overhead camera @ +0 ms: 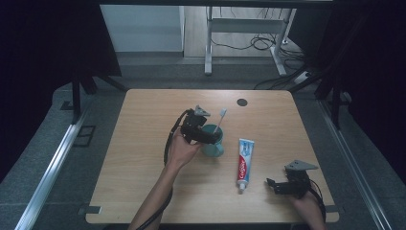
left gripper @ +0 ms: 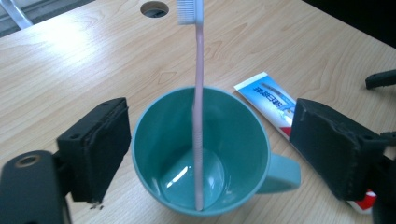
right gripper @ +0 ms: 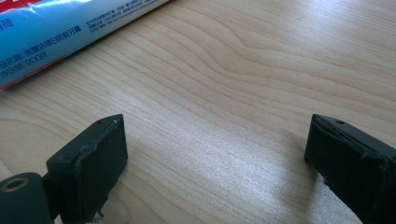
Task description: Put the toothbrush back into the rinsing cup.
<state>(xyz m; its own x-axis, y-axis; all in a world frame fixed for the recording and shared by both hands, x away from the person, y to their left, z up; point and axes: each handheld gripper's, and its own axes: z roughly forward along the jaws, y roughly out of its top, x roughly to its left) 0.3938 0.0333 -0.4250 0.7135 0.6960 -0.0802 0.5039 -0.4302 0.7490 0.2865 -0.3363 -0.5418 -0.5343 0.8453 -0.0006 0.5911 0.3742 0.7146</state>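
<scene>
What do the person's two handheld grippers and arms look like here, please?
Both the left gripper and the right gripper are black, each with two blocky padded jaws, a grey three-cornered top plate and a trailing black cable. The forearms are bare, without sleeves.

Light wooden table [overhead camera: 143, 182] with teal mug [overhead camera: 213, 143] beside toothpaste tube [overhead camera: 244, 164]

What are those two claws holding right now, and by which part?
Nothing. The left gripper stands open around the cup, its fingers apart from it; the right gripper is open over bare table.
</scene>
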